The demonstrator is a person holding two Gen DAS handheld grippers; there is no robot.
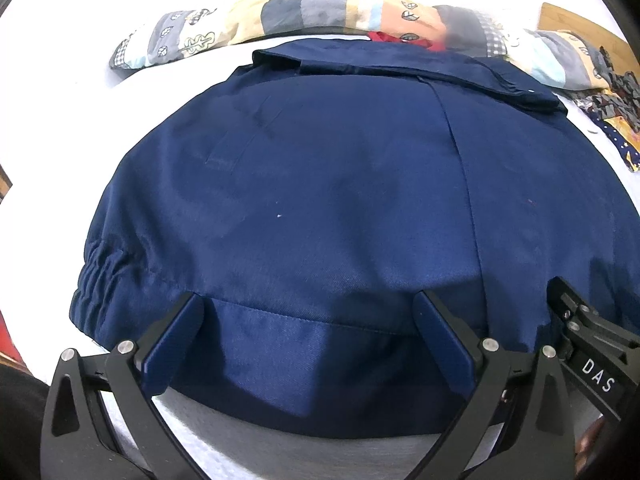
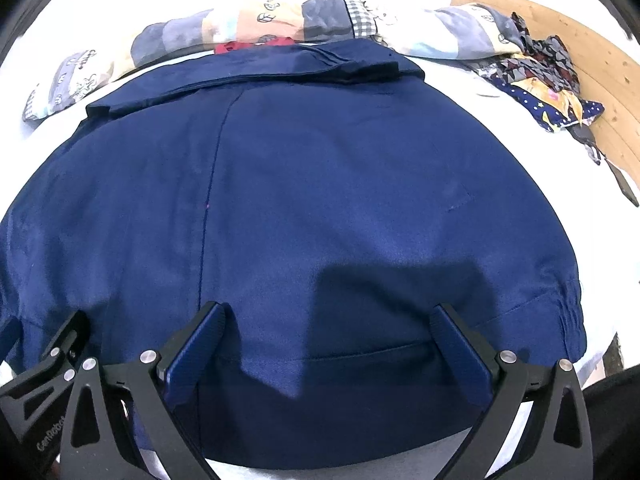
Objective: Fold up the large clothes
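A large navy blue jacket [image 1: 320, 184] lies flat on a white bed, collar at the far end, hem band nearest me; in the right wrist view the same jacket [image 2: 320, 184] fills the frame. My left gripper [image 1: 310, 312] is open over the hem band, nothing between its blue pads. My right gripper [image 2: 328, 320] is open too, hovering over the hem on the jacket's right half. The right gripper's black body [image 1: 592, 340] shows at the left wrist view's right edge; the left gripper's body [image 2: 48, 364] shows at the right wrist view's left edge.
A patchwork quilt [image 1: 280, 16] lies rolled behind the collar, with a red cloth [image 1: 396, 38] peeking beside it. A heap of patterned clothes [image 2: 544, 80] sits at the far right by a wooden board [image 2: 600, 64]. White sheet [image 2: 480, 128] surrounds the jacket.
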